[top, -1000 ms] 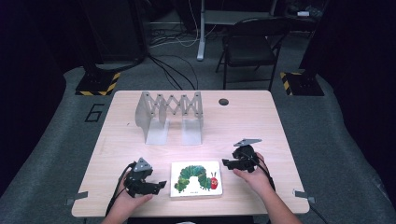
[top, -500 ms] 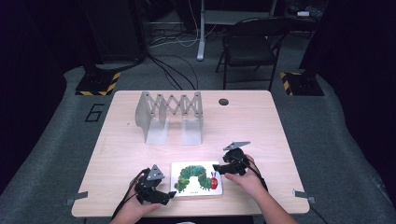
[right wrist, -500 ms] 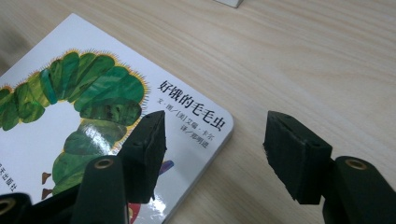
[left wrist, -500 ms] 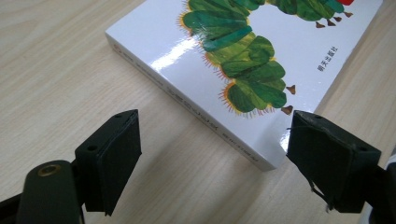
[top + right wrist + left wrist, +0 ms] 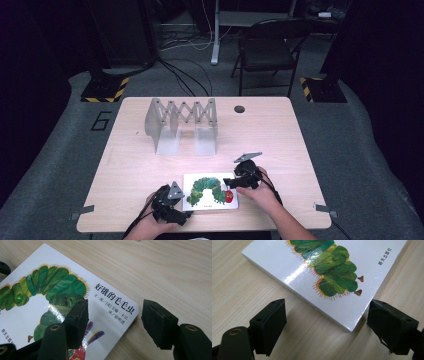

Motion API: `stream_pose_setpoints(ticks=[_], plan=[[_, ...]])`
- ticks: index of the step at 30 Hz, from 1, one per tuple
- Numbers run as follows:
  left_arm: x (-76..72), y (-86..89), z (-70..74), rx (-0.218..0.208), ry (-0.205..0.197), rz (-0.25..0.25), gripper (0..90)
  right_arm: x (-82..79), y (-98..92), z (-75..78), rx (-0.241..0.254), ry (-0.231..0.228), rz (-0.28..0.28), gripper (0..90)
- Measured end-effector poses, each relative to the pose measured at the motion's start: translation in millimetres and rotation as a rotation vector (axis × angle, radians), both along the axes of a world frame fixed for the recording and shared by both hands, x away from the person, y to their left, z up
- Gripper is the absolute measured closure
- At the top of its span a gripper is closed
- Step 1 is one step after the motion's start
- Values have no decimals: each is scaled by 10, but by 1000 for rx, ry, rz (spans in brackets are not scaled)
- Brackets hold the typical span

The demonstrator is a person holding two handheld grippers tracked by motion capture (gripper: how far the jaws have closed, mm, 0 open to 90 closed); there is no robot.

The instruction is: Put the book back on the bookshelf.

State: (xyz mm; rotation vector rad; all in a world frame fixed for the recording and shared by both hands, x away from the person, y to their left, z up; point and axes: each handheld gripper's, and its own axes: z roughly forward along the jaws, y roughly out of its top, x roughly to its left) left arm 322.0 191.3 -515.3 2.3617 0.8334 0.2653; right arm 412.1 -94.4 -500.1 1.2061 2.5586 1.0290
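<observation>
On the table: a pale wood top carrying a rack, a book and both grippers.
Rack: a grey folding rack stands upright toward the far side, well apart from the book.
Book location: the picture book lies flat, cover up, near the front edge, between the two grippers. Its cover shows a green caterpillar on white.
Book handling: judged to be a stiff board book, fairly light, with a glossy cover that glares and is likely slippery. Rigid pages should resist bending, so a corner or edge grip should carry it. The thick edge is the surest hold; pads on the gloss alone could slide.
Left gripper: jaws stand wide apart and have just been opening. One book corner points into the gap, but neither pad touches it. Nothing is held.
Right gripper: jaws partly apart. One black pad hangs over the cover near the printed title, the other beyond the rounded corner over bare wood. No grip on the book is evident.
Next move, judged: close across a corner's thickness, then lift.
</observation>
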Motion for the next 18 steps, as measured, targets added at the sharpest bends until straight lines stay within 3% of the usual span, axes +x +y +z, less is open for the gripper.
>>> stream_pose_setpoints(ticks=[5, 8, 12, 18], plan=[[-10, -73, -10, 11, -25, -10, 160, 7, 40, -20, -7, 12, 3, 379], [6, -104, -24, -3, -30, 0, 153, 29, 49, -40, -25, 2, 2, 370], [34, -126, -31, -14, -35, 7, 153, 80, 18, -56, -7, 7, -13, 370], [90, -194, -50, -34, -51, 29, 152, 154, -55, -68, 33, 54, -56, 363]])
